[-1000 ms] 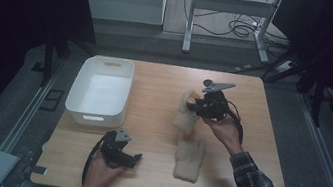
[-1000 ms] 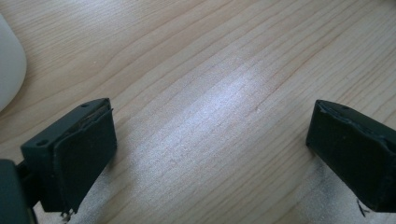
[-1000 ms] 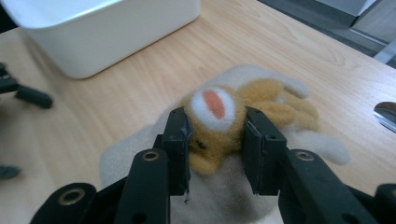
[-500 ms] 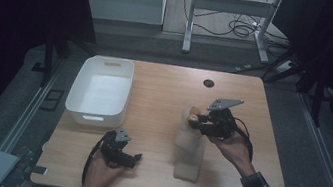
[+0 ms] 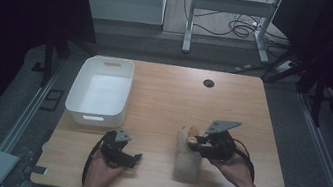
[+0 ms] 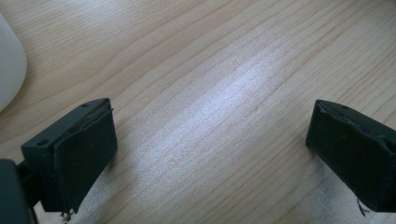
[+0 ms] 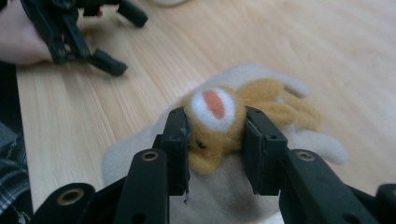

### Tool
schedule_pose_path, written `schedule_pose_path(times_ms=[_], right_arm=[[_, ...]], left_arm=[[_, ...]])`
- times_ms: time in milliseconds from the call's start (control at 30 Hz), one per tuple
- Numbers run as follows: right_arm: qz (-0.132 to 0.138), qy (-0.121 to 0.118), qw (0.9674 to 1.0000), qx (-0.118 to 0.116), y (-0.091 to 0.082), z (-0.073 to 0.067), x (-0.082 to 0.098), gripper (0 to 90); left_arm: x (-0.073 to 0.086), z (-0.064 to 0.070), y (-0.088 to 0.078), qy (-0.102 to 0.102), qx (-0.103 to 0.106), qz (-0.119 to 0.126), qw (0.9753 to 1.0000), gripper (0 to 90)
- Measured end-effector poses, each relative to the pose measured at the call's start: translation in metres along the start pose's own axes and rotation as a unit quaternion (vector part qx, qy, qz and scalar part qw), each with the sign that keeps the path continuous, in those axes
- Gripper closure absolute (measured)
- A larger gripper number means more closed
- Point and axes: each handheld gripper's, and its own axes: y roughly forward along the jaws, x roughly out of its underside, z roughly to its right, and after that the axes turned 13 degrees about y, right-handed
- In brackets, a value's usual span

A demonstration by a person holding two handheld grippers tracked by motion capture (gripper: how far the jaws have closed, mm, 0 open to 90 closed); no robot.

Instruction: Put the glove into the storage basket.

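The right tongs (image 7: 215,140) are pinching one fuzzy felt toy (image 7: 219,126), tan with a white-and-orange round patch, as it is lying on one cream cloth (image 5: 188,160) on the wood-grain bench (image 5: 163,98). The left tongs (image 6: 210,154) are standing spread over bare wood. The high view is showing one white plastic tub (image 5: 100,92).

On the table (image 5: 163,98) there is one white bin (image 5: 100,91), one plush toy (image 7: 219,123) and one cream cloth (image 5: 187,161) under it. Two grippers are present, the left gripper (image 5: 131,158) and the right gripper (image 7: 215,135). Two hands hold them.
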Motion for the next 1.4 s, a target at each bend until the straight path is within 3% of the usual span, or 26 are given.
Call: schedule_pose_path(times_ms=[167,433,667,800,1000,1167,1400], right_arm=[[-0.018,-0.002,0.9998,-0.009,0.018,0.001,0.015,61.8],[-0.028,0.002,0.9996,-0.006,0.03,0.003,0.029,50.7],[-0.006,0.018,0.9998,-0.008,0.02,0.007,0.024,41.5],[0.004,0.018,0.9998,0.008,0.012,0.012,0.022,41.4],[0.012,0.035,0.9992,0.015,0.004,0.025,0.03,49.1],[0.02,0.05,0.9984,0.017,-0.002,0.034,0.044,61.0],[0.004,0.061,0.9981,0.007,-0.003,0.037,0.065,72.7]], left_arm=[[0.0,0.0,0.0,-0.002,0.0,0.001,1.0,1.8],[0.0,0.0,0.0,0.0,0.0,-0.001,1.0,1.8],[0.0,0.0,0.0,-0.002,0.0,0.0,1.0,1.8],[0.0,0.0,0.0,-0.002,0.0,0.001,1.0,1.8],[0.0,0.0,0.0,0.0,0.0,-0.001,1.0,1.8],[0.0,0.0,0.0,0.0,0.001,-0.001,1.0,1.8],[0.0,0.0,0.0,0.0,0.0,-0.001,1.0,1.9]])
